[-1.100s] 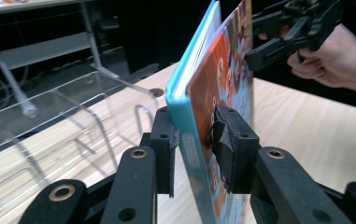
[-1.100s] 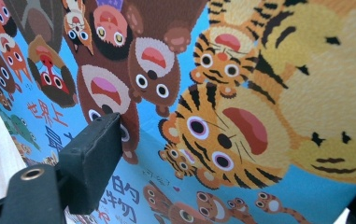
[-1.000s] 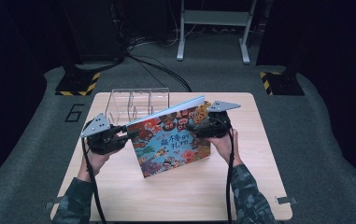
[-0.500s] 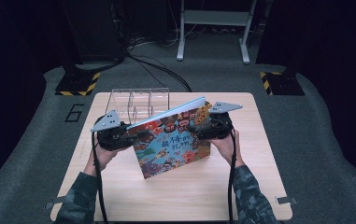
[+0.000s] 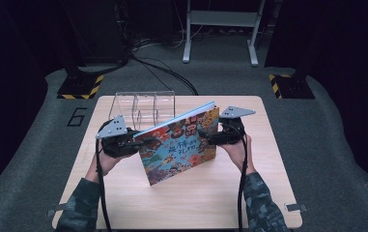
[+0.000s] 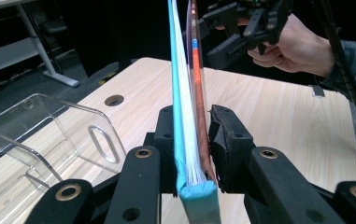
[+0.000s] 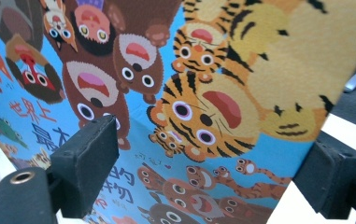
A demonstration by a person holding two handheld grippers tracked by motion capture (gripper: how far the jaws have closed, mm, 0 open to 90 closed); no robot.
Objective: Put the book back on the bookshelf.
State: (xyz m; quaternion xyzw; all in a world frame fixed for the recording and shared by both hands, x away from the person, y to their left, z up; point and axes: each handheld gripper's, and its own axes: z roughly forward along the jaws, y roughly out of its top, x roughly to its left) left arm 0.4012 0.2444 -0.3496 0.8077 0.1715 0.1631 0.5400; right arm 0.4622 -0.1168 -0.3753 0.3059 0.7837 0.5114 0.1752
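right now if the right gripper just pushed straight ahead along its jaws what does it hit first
Most likely the picture book's cover. In the right gripper view the open jaws of the right gripper face the cover's tiger artwork, close ahead, with nothing between. Whether the pads already touch it is unclear. The left gripper clamps the book's opposite edge.

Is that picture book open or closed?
Closed. In the left gripper view the picture book has its covers and pages pressed together between the left gripper jaws.
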